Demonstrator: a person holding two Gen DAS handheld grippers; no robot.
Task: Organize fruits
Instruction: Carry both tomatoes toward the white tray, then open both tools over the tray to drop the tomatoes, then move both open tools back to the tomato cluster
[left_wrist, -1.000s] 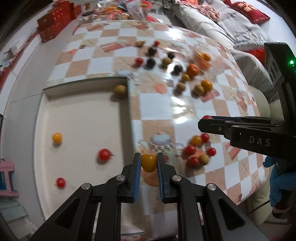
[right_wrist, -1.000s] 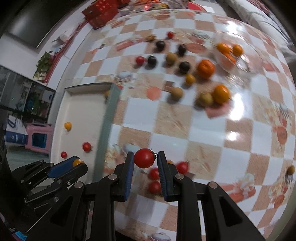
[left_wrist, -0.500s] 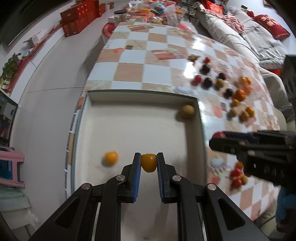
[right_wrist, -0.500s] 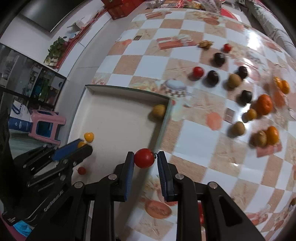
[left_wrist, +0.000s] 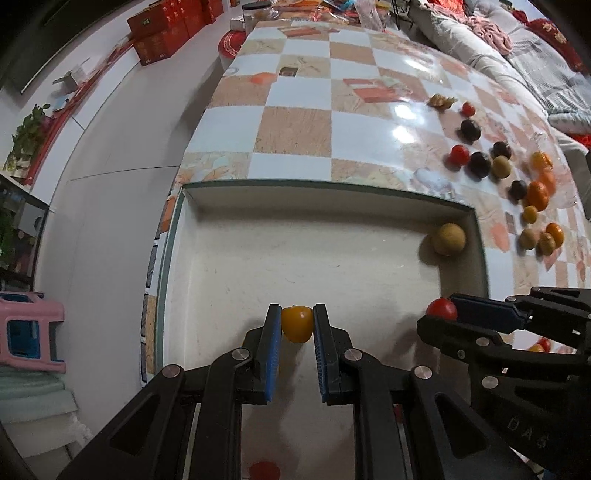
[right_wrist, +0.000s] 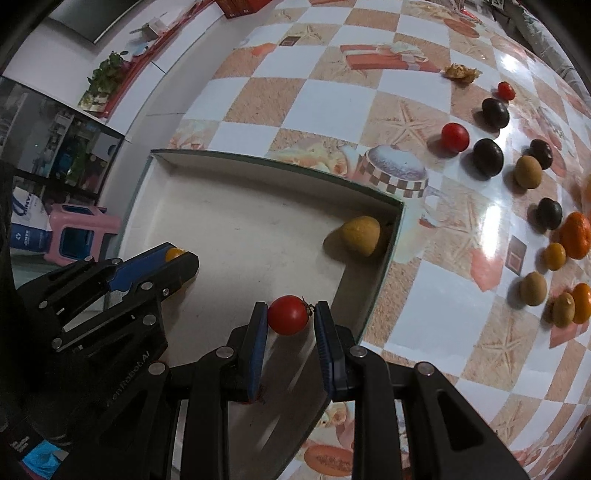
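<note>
Checkered surface (left_wrist: 295, 129) w/ loose fruit at right; white floor, red boxes (left_wrist: 166, 33) beyond. Shallow white tray (left_wrist: 332, 186) at near edge, mostly bare. Left tongs (left_wrist: 297, 325) pinch yellow tomato (left_wrist: 296, 328); right tongs (right_wrist: 290, 314) pinch red tomato (right_wrist: 288, 314), both over tray.

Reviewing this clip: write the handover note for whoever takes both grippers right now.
Left gripper: shut on a yellow tomato, over the tray.
Right gripper: shut on a red tomato, over the tray near its right wall.
In the tray: one tan round fruit in the far right corner; the tray's near end is hidden behind the grippers.
Left to do: release both tomatoes into the tray, then bring over the loose fruits on the checkered tablecloth to the right.
</note>
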